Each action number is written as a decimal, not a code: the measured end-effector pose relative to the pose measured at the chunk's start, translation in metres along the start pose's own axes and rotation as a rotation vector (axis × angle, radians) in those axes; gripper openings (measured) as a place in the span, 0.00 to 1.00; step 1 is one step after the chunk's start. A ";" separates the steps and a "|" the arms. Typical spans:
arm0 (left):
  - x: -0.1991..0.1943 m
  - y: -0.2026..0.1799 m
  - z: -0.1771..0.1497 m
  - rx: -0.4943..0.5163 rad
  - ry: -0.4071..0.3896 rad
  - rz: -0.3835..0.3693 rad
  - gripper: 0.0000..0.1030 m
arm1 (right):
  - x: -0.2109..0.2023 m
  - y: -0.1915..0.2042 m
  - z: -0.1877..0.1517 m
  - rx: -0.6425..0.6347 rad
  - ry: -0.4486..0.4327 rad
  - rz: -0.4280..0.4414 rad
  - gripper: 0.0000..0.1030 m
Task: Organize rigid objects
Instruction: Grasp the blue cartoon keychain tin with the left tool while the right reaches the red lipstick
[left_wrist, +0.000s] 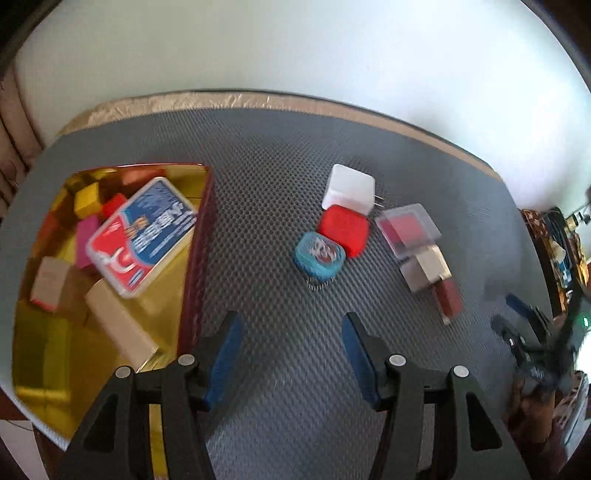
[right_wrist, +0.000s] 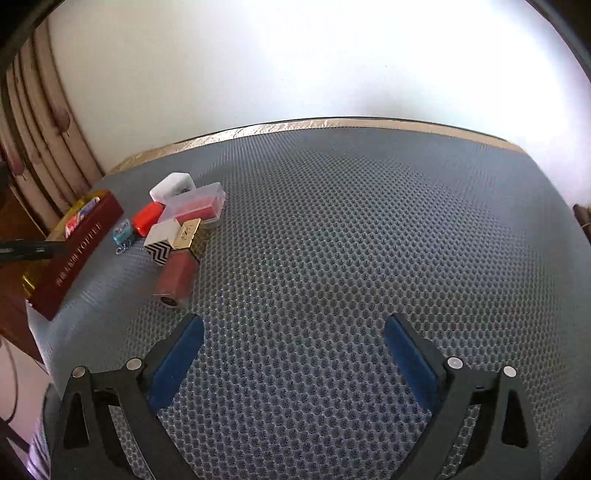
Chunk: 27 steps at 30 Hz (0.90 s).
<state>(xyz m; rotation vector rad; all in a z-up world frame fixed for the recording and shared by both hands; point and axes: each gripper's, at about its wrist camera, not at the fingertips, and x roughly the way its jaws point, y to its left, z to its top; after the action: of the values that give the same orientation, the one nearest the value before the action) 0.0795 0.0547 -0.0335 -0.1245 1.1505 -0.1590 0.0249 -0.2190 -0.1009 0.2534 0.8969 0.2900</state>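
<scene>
Left wrist view shows your left tool (left_wrist: 291, 350) spread and empty at lower centre, the loose pieces clustered mid-frame around the blue case (left_wrist: 320, 256) beside the tin (left_wrist: 201, 236) at left, so a hasty grab may scatter neighbours.

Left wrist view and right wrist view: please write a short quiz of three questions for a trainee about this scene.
1. True or false: the left gripper holds an item between its fingers.
2. Which item touches the white charger? A) red block B) blue case C) playing-card box
3. Fill in: the playing-card box lies inside the ___ tin.

Key: 1 false; 2 A; 3 gold-lined.
</scene>
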 end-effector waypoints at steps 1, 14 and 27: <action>0.007 -0.002 0.007 0.002 0.004 -0.011 0.56 | 0.000 0.001 0.000 -0.001 0.007 0.014 0.97; 0.063 -0.038 0.037 0.212 0.049 0.091 0.56 | 0.003 0.003 0.000 0.004 0.014 0.073 0.97; 0.081 -0.029 0.040 0.207 0.066 0.068 0.42 | 0.008 0.004 0.004 0.012 0.036 0.081 0.99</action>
<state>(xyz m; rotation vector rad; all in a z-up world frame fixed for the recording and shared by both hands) 0.1464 0.0121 -0.0850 0.1040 1.1949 -0.2220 0.0324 -0.2127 -0.1031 0.2965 0.9249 0.3653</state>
